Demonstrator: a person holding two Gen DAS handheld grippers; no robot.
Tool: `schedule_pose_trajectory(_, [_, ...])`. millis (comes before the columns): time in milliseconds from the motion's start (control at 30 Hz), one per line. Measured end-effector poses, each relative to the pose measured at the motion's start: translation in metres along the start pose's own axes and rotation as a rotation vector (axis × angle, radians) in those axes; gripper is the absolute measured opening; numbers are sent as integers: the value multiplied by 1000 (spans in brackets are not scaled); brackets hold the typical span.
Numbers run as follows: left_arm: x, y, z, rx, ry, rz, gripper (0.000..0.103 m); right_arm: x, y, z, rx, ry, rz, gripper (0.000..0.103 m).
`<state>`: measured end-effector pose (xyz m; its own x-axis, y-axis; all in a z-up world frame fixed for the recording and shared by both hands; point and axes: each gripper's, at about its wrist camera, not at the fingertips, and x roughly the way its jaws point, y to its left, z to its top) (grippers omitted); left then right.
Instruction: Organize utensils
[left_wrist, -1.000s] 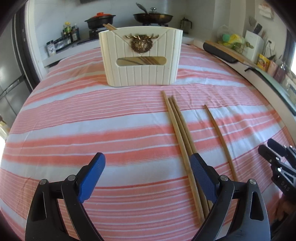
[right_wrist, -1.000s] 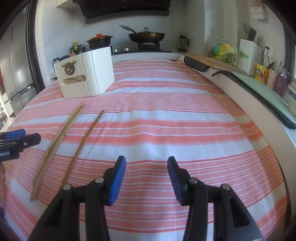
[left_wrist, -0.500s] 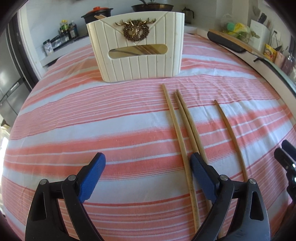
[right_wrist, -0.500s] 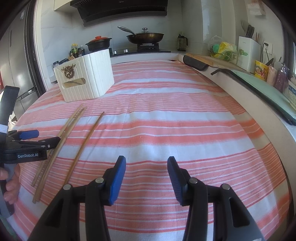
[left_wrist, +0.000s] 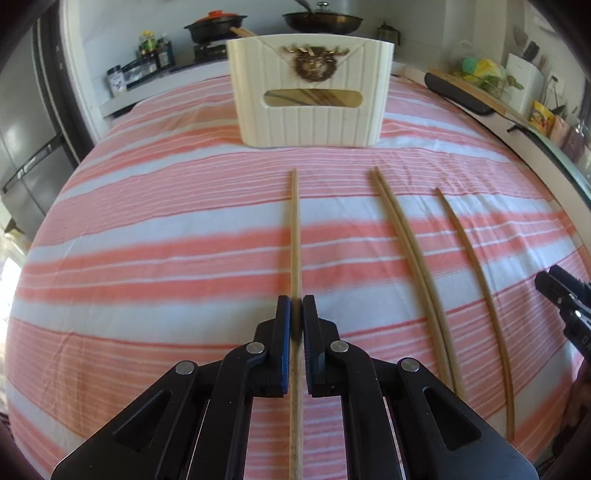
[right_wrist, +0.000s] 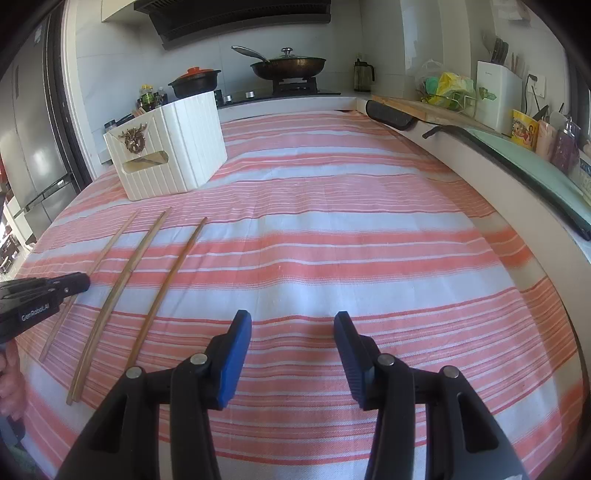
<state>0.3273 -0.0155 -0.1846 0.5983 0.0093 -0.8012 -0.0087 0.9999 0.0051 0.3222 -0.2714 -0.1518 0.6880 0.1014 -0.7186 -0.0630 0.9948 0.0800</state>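
Gripping one chopstick (left_wrist: 294, 236) in our left tool (left_wrist: 296, 306), closed near its lower half, we judge it light, stiff, slippery; it points toward the white holder (left_wrist: 308, 122). Our right tool (right_wrist: 291, 332) hangs open.

The right hand-held gripper (right_wrist: 291, 354) is seen with its blue pads apart, nothing between them, above the striped cloth (right_wrist: 351, 236) on the bench. Four wooden chopsticks (right_wrist: 110, 295) are laid at left; the leftmost is met by the left hand-held gripper (right_wrist: 83, 282). A white utensil box (right_wrist: 173, 147) is placed beyond.
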Motion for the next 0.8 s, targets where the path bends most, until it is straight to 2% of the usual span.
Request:
schedule_pose_trajectory(167, [-20,36,-29,-80,7,13,5,1,3,0,-15,5,3,47])
schedule_pose_trajectory(267, [-30,43,-41,-103,-3,11,7,-3,6,1,-20,8,36,47])
schedule_pose_trajectory(300, [-33,44,-44,-105,-10,12,11,-7,8,2,-1,14,69,47])
schedule_pose_trajectory(333, [-34,45,-47,-105,-13,14,25,-11,12,1,26,24,114,47])
schedule_pose_trajectory(367, [-34,44,-49,-104,-16,14,34,-15,19,1,48,35,159,47])
schedule_pose_trajectory(400, [-35,44,-51,-102,-22,14,49,-19,29,0,49,50,196,47])
schedule_pose_trajectory(433, [-35,43,-52,-99,-26,19,57,-21,41,-2,30,67,221,47])
schedule_pose_trajectory(500, [-35,42,-52,-88,-27,31,58,-21,68,-6,-44,97,235,47])
schedule_pose_trajectory(600, [-34,43,-52,-82,-31,40,63,-14,98,-15,-180,135,172,47])
schedule_pose_trajectory(733, [-34,48,-55,-100,-41,48,71,-14,108,-20,-284,121,81,15])
schedule_pose_trajectory(767, [-34,49,-55,-100,-44,49,72,-15,104,-19,-273,125,60,9])
schedule_pose_trajectory(800, [-34,49,-56,-99,-46,49,73,-14,99,-18,-261,126,37,8])
